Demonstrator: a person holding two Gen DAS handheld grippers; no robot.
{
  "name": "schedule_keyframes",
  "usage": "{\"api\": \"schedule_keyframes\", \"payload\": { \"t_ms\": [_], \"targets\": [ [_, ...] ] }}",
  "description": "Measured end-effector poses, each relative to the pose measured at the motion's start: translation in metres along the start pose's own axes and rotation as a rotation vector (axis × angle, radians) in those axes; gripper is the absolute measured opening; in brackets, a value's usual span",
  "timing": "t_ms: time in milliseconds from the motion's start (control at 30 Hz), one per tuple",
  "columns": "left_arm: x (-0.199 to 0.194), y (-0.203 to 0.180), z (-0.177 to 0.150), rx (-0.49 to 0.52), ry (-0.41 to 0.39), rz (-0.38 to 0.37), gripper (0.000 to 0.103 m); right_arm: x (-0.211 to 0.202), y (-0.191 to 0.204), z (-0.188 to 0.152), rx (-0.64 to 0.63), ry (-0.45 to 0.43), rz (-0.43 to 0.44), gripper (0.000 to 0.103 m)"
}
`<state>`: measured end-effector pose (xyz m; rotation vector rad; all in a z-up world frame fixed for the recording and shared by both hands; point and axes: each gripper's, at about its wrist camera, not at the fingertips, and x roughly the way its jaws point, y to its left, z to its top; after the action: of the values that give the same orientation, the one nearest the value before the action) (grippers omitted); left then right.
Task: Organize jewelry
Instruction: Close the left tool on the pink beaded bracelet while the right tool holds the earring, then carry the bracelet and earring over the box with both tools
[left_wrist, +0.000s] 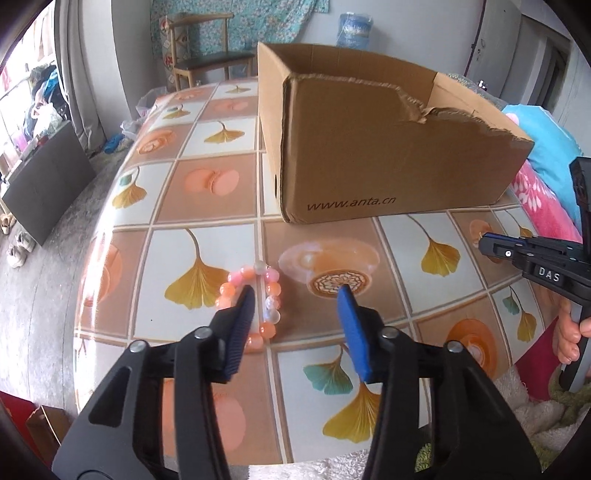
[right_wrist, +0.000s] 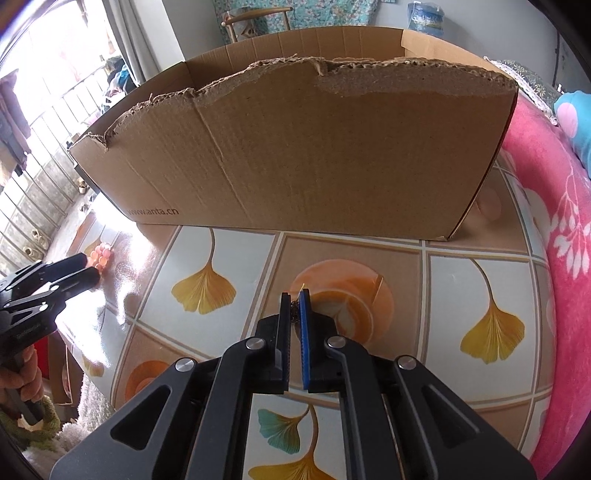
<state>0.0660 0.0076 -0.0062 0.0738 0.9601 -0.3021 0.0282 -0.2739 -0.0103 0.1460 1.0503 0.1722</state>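
Observation:
A pink and orange bead bracelet (left_wrist: 269, 295) lies on the patterned tablecloth. My left gripper (left_wrist: 297, 293) is open just above it, its left finger inside the ring of beads and the right finger outside. The bracelet also shows at the far left of the right wrist view (right_wrist: 100, 256), beside the left gripper (right_wrist: 83, 267). My right gripper (right_wrist: 294, 297) is shut on a small dark chain piece (right_wrist: 294, 309) with a thin gold tip, held above the table. It shows in the left wrist view (left_wrist: 487, 245) at the right edge. An open cardboard box (left_wrist: 369, 155) stands behind.
The box (right_wrist: 314, 155) has torn top edges and stands close in front of the right gripper. A pink blanket (right_wrist: 554, 221) lies past the table's right edge. A wooden chair (left_wrist: 207, 55) stands beyond the table. White fleece covers the near edge.

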Motion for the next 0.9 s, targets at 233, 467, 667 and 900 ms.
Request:
{"api": "schedule_keyframes", "payload": {
  "t_ms": [233, 467, 667, 900],
  "targets": [
    [0.016, 0.008, 0.009, -0.01, 0.043, 0.012, 0.021, -0.003, -0.011, -0.002, 0.009, -0.012, 0.023, 0.005],
    [0.017, 0.015, 0.011, -0.024, 0.038, 0.027, 0.008, -0.008, -0.019, -0.003, 0.022, -0.017, 0.033, 0.004],
    [-0.004, 0.015, 0.011, -0.045, -0.011, -0.003, 0.008, -0.024, -0.028, -0.001, 0.047, -0.033, 0.068, 0.004],
    [-0.057, 0.014, 0.02, -0.052, -0.125, -0.037, 0.008, -0.063, -0.039, 0.005, 0.089, -0.086, 0.137, 0.004]
  ]
}}
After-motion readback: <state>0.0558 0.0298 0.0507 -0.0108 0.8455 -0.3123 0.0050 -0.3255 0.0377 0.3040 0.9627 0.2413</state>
